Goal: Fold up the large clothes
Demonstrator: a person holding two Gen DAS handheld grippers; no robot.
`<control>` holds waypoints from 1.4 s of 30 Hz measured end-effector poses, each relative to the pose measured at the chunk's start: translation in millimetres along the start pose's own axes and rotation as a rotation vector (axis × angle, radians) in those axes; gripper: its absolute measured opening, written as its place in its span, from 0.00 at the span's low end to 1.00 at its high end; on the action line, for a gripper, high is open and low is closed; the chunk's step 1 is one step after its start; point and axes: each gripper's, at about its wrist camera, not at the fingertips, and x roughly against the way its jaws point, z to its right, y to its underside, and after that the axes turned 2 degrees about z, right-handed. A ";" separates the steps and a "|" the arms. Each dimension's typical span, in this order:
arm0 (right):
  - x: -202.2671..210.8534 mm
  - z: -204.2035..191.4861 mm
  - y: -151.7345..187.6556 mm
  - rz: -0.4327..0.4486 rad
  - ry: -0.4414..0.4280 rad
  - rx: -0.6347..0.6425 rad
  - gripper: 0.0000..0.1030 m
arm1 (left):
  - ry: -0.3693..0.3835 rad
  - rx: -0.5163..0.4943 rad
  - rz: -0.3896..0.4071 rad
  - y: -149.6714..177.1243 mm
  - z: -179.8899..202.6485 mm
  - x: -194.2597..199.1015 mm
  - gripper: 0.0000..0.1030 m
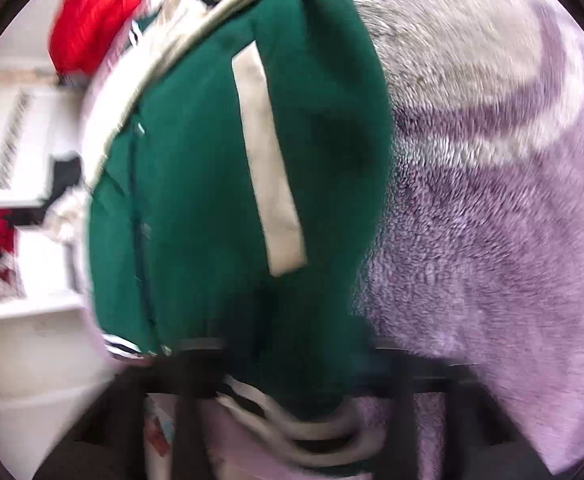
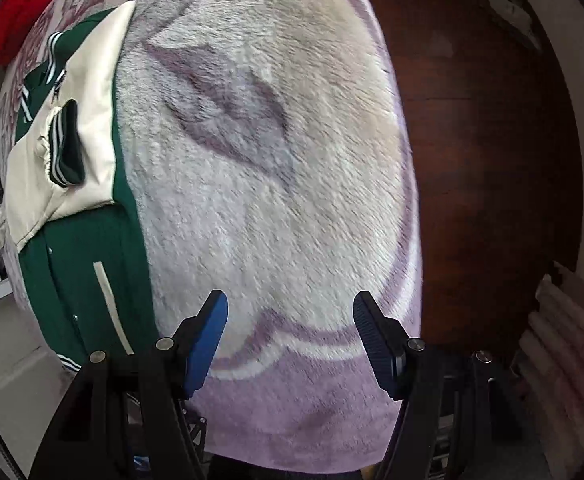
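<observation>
A red cloth (image 2: 16,12) sits at the far left. Next, the green jacket (image 1: 220,208) lies folded on the fuzzy lilac blanket (image 2: 276,184); my left gripper (image 1: 292,404) seems pinched on its striped hem, though blur hides the fingers. My right gripper (image 2: 290,320) hovers over bare blanket, fingers apart, holding nothing.

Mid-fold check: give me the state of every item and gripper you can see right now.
Green varsity jacket with cream sleeves: partly folded, sleeve laid over the body, snaps closed.
Fluffy lilac-and-cream blanket: spread flat under the jacket.
Red garment: bunched up past the jacket.
Left gripper: closed on the jacket's hem.
Right gripper: open, empty, above the blanket.
</observation>
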 end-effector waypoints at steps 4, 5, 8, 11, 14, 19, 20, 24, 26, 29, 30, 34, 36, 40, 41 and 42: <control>-21.3 -35.3 -56.3 0.002 -0.262 0.078 0.86 | 0.098 0.060 -0.029 -5.6 -22.0 9.4 0.18; -28.2 -44.3 -68.3 0.000 -0.318 0.092 0.88 | 0.109 0.059 -0.027 -6.6 -26.8 8.9 0.17; -69.7 -78.7 -113.9 -0.030 -0.490 0.111 0.89 | 0.126 0.055 -0.026 -8.4 -45.9 3.8 0.17; -98.9 -106.1 -145.3 -0.076 -0.595 0.116 0.90 | 0.130 0.032 -0.019 -7.2 -53.1 1.4 0.17; -121.0 -143.9 -158.2 -0.150 -0.667 0.166 0.91 | 0.136 0.031 -0.016 -6.5 -57.2 2.8 0.17; -133.0 -177.5 -146.9 -0.135 -0.594 0.117 0.24 | 0.195 0.087 -0.006 -8.7 -82.0 3.9 0.16; -126.6 -181.3 -142.0 -0.118 -0.575 0.080 0.23 | 0.206 0.102 0.005 -8.4 -90.7 6.9 0.16; -69.8 -223.9 -125.4 -0.072 -0.531 0.099 0.19 | 0.289 0.185 0.040 -0.3 -142.2 17.2 0.16; -38.2 -258.5 -119.2 -0.057 -0.506 0.136 0.18 | 0.355 0.241 0.058 7.0 -181.9 20.8 0.16; 1.3 -323.0 -109.6 -0.058 -0.432 0.171 0.18 | 0.435 0.325 0.088 21.9 -249.6 22.7 0.16; 10.6 -345.0 -107.0 -0.062 -0.404 0.181 0.19 | 0.447 0.347 0.093 25.3 -265.1 22.3 0.16; 16.8 -456.6 -102.1 -0.074 -0.227 0.243 0.19 | 0.518 0.484 0.084 53.3 -361.5 -10.1 0.16; 5.3 -508.0 -99.7 -0.066 -0.158 0.262 0.18 | 0.545 0.552 0.065 67.1 -400.4 -39.5 0.16; -59.9 -614.6 -93.5 -0.091 -0.058 0.294 0.18 | 0.653 0.645 0.000 91.5 -459.9 -122.9 0.20; -82.0 -637.9 -92.6 -0.105 -0.025 0.295 0.18 | 0.683 0.649 -0.032 97.5 -467.0 -148.0 0.22; -102.6 -651.8 -92.0 -0.112 -0.001 0.268 0.19 | 0.712 0.668 -0.065 103.9 -475.3 -174.3 0.22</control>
